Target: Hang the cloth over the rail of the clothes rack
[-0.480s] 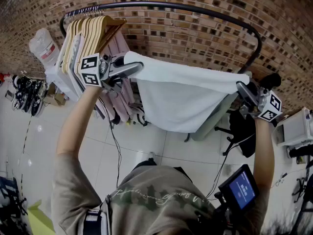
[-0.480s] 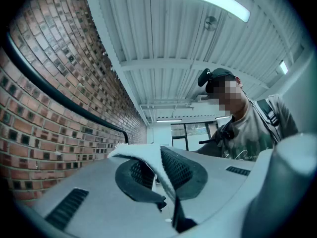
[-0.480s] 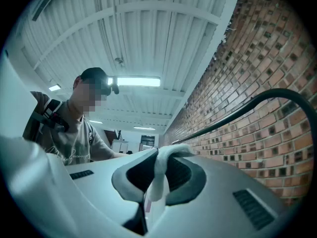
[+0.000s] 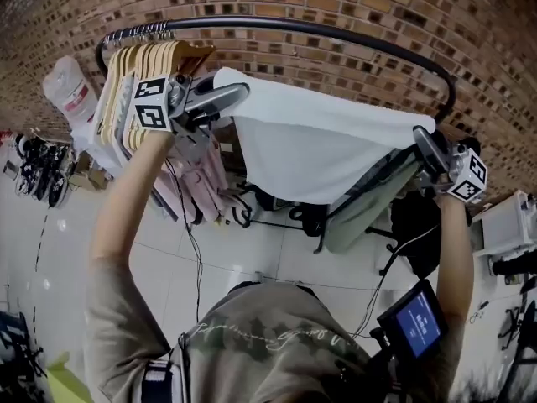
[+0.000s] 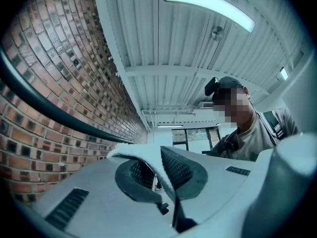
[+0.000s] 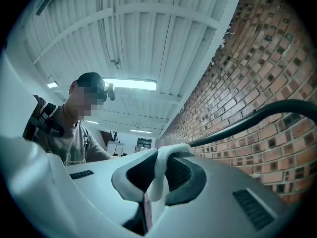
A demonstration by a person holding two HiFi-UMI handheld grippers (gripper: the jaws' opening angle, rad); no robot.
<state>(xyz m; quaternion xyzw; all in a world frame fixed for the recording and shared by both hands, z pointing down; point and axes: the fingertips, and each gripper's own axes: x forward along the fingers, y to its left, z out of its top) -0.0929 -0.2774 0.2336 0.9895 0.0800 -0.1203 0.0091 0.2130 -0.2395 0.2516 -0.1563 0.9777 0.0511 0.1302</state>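
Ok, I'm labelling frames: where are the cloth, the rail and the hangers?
cloth [image 4: 319, 149], head view, middle of the sheet
rail [image 4: 268, 22], head view, top of the curve
hangers [image 4: 158, 57], head view, wooden shoulders

Wooden hangers [image 4: 155, 57] hang bunched at one end of the black rail [image 4: 336, 32].

Am counting 1 cloth [image 4: 319, 154], 2 grippers: left gripper [image 4: 237, 96] & right gripper [image 4: 418, 135], 1 rail [image 4: 336, 34], 1 bunch of wooden hangers [image 4: 151, 61] (packed tight, exact no. not showing), 1 screen [image 4: 417, 323].
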